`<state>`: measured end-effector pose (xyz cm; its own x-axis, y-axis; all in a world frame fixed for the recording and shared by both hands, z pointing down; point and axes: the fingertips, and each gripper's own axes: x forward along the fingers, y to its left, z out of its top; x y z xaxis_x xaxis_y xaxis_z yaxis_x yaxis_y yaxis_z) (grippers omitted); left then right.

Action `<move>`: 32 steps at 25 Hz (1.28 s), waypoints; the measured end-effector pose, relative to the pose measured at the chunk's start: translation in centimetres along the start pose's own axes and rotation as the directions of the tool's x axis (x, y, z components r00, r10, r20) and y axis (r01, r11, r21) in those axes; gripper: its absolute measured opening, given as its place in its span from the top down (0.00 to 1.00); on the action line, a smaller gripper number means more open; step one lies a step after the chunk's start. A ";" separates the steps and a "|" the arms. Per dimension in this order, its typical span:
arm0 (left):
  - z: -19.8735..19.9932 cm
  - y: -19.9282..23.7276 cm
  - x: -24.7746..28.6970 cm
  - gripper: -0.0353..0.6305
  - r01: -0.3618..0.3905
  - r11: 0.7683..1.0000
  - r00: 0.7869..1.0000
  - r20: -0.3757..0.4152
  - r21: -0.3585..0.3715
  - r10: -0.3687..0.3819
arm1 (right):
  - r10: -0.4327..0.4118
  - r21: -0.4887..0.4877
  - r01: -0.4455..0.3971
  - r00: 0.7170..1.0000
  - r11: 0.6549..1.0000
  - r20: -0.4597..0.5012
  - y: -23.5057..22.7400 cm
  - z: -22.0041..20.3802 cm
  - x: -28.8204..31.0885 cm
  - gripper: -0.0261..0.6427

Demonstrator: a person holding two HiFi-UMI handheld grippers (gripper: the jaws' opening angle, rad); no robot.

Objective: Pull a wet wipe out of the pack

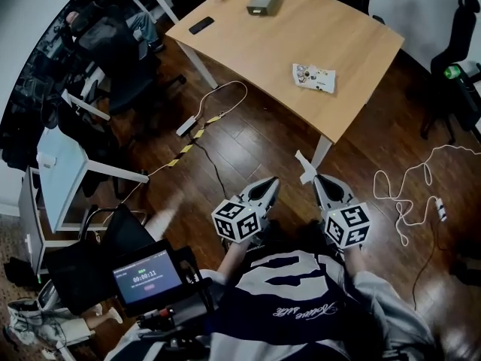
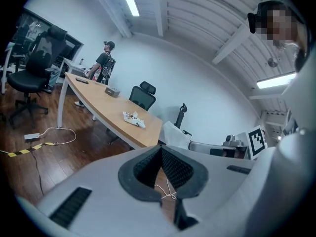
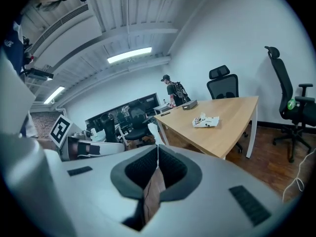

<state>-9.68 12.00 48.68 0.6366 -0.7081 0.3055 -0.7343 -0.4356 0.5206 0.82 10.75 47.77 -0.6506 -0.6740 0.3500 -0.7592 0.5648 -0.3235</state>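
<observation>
The wet wipe pack lies flat near the right edge of the wooden table, well ahead of both grippers; it also shows as the pack and the pack in the gripper views. My right gripper is shut on a small white wipe that sticks out past its tips, seen as a white strip above the right gripper. My left gripper is beside it over the floor. In its own view the left gripper is shut with nothing in it.
A grey box and a black phone lie at the table's far end. A power strip with cable and a white cable lie on the wood floor. Office chairs stand around. A person stands beyond the table.
</observation>
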 end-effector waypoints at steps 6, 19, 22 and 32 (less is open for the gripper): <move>0.8 1.0 0.0 0.94 0.053 0.998 0.998 -0.016 0.015 -0.053 | -0.060 0.006 0.059 0.998 0.998 0.018 0.6 0.3 0.4 0.95; 2.0 1.5 0.8 0.94 0.151 0.988 0.988 -0.039 0.039 -0.149 | -0.162 0.014 0.162 0.985 0.987 0.053 1.1 0.9 -0.2 0.95; 2.0 1.5 0.8 0.94 0.164 0.986 0.986 -0.044 0.039 -0.162 | -0.173 0.019 0.172 0.983 0.985 0.054 1.3 0.9 -0.4 0.95; 1.4 2.2 0.9 0.94 0.163 0.986 0.985 -0.057 0.027 -0.161 | -0.184 0.021 0.183 0.982 0.983 0.032 1.5 0.1 -0.4 0.95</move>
<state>-11.03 9.63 48.93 0.7588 -0.5960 0.2625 -0.6270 -0.5596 0.5419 -0.09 11.85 47.08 -0.4989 -0.7813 0.3751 -0.8649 0.4214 -0.2725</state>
